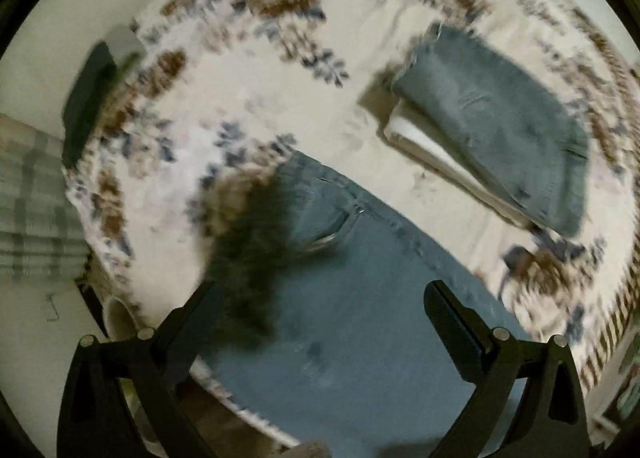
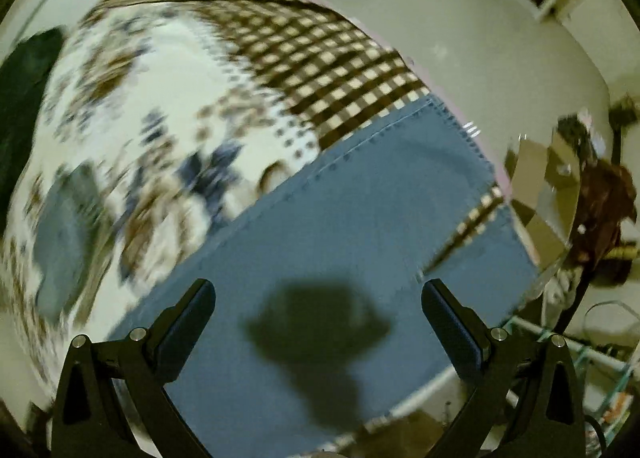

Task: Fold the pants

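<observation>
While both grippers hang spread and empty, left gripper (image 1: 320, 322) above the jeans (image 1: 360, 318) near the pocket, right gripper (image 2: 318, 322) over the leg ends on the bedspread (image 2: 132, 98).

No readable text anywhere.

Blurred in both wrist views; no letters, numbers, labels or brand marks legible on the jeans (image 1: 360, 298), on the folded pile (image 1: 500, 126), or on the patterned bedspread (image 2: 160, 98). Clutter at the right edge of the right wrist view too smeared to yield any sign or print.
</observation>
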{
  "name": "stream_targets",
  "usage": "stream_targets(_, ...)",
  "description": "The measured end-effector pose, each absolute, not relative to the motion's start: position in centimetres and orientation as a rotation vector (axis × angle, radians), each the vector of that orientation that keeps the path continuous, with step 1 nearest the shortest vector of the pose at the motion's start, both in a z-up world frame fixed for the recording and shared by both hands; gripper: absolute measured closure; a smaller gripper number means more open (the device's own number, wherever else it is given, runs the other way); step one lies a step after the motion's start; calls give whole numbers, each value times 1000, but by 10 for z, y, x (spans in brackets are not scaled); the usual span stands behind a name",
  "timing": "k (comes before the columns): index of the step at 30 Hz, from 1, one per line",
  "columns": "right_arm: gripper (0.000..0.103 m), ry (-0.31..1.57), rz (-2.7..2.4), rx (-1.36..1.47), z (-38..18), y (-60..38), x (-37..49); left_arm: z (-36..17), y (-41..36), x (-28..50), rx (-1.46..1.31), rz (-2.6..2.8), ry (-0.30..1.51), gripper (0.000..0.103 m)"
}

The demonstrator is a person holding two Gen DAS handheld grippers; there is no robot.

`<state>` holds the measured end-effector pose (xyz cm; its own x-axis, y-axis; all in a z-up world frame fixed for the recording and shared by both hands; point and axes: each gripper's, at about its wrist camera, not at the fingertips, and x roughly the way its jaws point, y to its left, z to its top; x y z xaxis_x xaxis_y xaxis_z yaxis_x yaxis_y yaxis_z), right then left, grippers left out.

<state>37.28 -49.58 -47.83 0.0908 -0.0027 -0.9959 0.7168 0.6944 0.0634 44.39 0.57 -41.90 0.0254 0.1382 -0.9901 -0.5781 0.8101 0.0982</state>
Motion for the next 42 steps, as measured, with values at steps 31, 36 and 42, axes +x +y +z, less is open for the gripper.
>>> stream_targets(31, 98, 1476, -758, 857, -644, -600, 464, -529, 93, 476, -728, 504, 1361, 78)
stream_targets(36, 98, 1358, -666, 898, -576, -591, 446, -476, 105, 442, -775, 441, 1254, 78)
stream_targets(42, 99, 1148, -539, 935, -485, -592, 345, -430, 101, 387, -854, 351, 1113, 78)
